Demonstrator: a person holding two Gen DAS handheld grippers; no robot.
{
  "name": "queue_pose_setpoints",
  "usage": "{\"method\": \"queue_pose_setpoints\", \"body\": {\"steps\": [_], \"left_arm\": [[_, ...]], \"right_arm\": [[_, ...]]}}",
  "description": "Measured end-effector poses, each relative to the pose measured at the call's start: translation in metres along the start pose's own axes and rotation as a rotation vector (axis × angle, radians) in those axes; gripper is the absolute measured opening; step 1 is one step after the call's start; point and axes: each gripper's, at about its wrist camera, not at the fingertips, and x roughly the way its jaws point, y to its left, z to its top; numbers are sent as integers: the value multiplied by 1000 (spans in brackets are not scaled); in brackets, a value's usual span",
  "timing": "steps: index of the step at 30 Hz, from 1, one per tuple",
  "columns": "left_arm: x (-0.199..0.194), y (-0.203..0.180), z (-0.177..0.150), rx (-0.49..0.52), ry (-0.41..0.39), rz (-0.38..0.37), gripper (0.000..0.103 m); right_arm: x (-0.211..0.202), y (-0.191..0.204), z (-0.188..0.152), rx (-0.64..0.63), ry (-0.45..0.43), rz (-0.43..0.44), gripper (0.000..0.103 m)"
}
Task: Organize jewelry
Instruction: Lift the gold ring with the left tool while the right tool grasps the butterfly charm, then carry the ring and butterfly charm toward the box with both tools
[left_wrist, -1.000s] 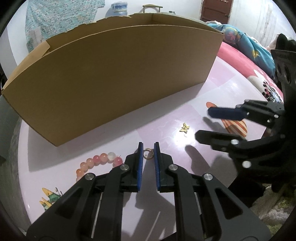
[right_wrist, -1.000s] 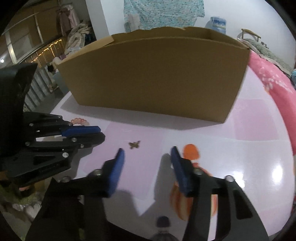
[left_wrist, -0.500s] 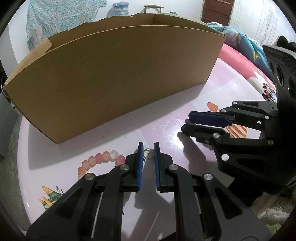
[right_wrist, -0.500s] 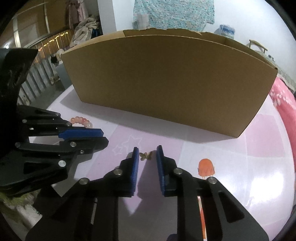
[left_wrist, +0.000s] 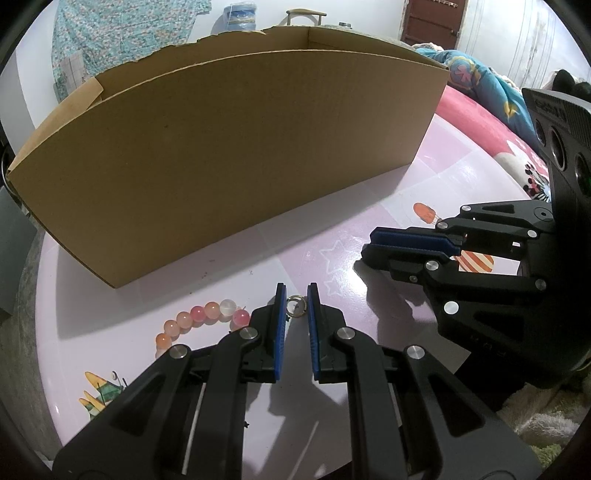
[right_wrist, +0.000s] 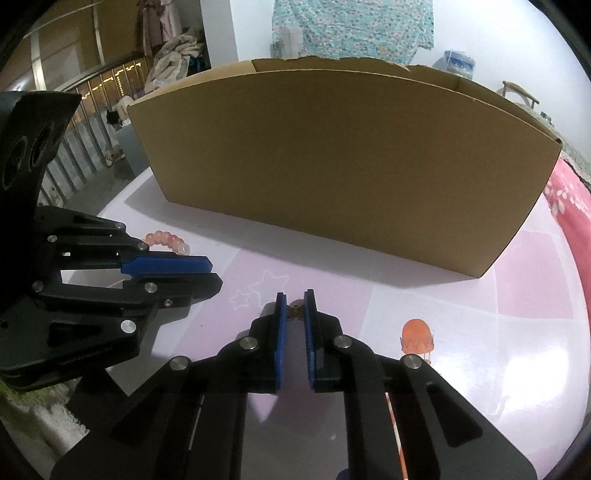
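Observation:
A small gold ring (left_wrist: 295, 307) sits between the blue pads of my left gripper (left_wrist: 295, 291), which is shut on it just above the pink tabletop (left_wrist: 369, 199). In the right wrist view my right gripper (right_wrist: 295, 297) has its jaws closing, and a tiny gold butterfly charm (right_wrist: 296, 312) is pinched between the pads near their tips. A bracelet of pink and white beads (left_wrist: 201, 315) lies on the table to the left of the left gripper. The two grippers stand side by side, close together.
A long open cardboard box (left_wrist: 229, 147) stands across the table behind both grippers. The table carries printed stars and cartoon stickers. Pink and blue bedding (left_wrist: 476, 92) lies beyond the table's right edge, and a shaggy rug (left_wrist: 546, 417) shows below it.
My right gripper slid left over the butterfly charm and its jaws narrowed from wide apart to pinching it. The left gripper kept still with the ring in it.

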Motion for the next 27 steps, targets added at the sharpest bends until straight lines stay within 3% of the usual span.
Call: {"method": "queue_pose_setpoints", "body": {"steps": [27], "left_arm": [[-12, 2, -2, 10, -24, -3, 8]], "right_arm": [[-27, -13, 0, 32, -58, -26, 9]]}}
